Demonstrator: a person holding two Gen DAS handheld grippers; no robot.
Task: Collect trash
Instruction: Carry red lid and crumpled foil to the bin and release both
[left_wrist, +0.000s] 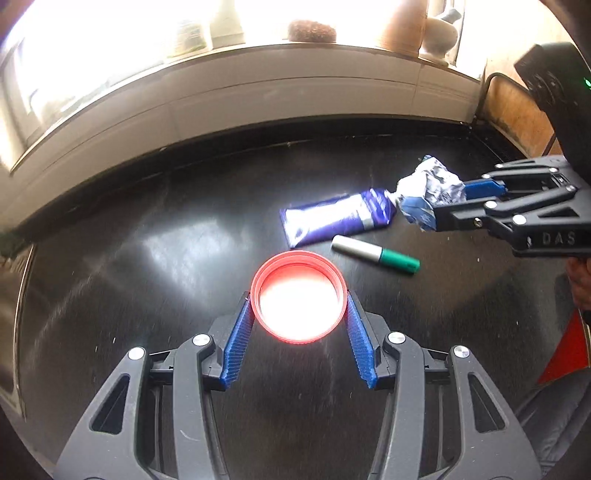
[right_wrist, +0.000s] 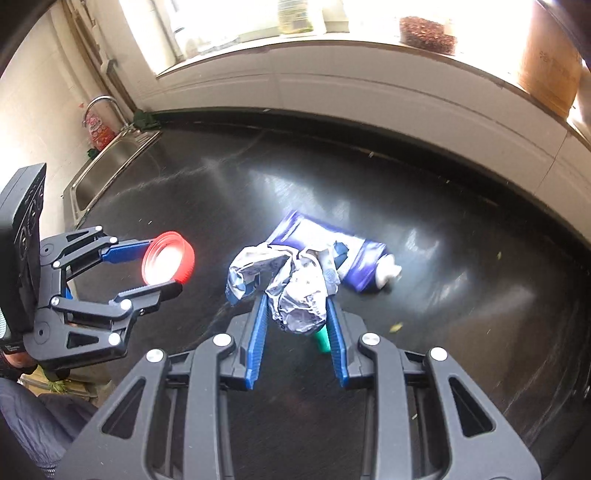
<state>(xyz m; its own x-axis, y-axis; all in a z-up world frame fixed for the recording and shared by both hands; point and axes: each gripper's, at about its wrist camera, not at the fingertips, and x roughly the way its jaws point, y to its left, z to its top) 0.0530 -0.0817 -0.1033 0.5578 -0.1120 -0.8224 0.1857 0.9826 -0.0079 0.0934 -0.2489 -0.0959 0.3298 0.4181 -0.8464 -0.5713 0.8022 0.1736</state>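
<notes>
1. Clearly, our left tool (left_wrist: 298, 302) grips a red lid (left_wrist: 298, 296) at the centre of the left wrist view; both blue pads (left_wrist: 239, 339) press on its rim, the jaws standing partly apart around it, above the dark worktop (left_wrist: 147, 295).
2. Our right tool (right_wrist: 295, 314) is clamped on a crumpled silver-blue wrapper (right_wrist: 291, 291) in the lower middle of the right wrist view, its jaws narrowly apart.
3. We see a purple tube (left_wrist: 332, 218) lying on the worktop right of centre in the left wrist view, and a green-capped marker (left_wrist: 375, 254) just below it, slightly apart.
4. We find a steel sink (right_wrist: 107, 162) with a curved tap at the upper left of the right wrist view.
5. We note a bright window sill (left_wrist: 258, 51) with jars along the top of the frame.
</notes>
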